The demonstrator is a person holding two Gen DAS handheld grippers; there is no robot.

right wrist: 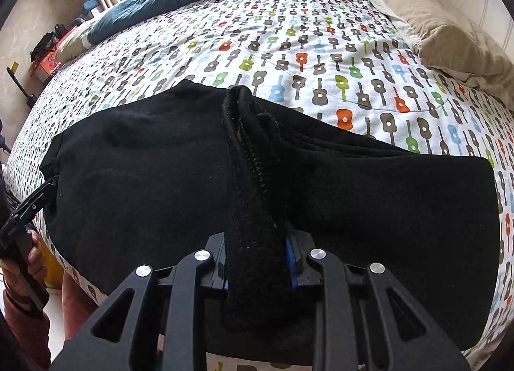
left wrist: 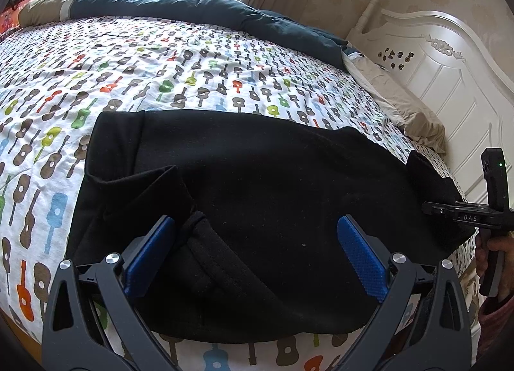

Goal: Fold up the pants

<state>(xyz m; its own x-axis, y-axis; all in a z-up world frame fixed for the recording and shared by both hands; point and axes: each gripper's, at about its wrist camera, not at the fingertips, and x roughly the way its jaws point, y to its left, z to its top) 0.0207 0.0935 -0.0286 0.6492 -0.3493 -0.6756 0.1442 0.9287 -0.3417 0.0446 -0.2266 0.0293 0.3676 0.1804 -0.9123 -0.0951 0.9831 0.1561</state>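
pants: one black pair [left wrist: 257, 194] along bed's near edge, on guitar-print quilt [left wrist: 160, 82] | left gripper [left wrist: 255, 252]: fingers spread above cloth, pinching nothing | right gripper [right wrist: 257, 261]: pinching one seamed fold | pillows: one [right wrist: 449, 33]

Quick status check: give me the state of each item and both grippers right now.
Black pants: spread on the bed, partly folded.
Left gripper: open, over the pants, holding nothing.
Right gripper: closed on a bunched seam of the pants.
Bedspread: flat, lightly wrinkled.
Pillow: rumpled.
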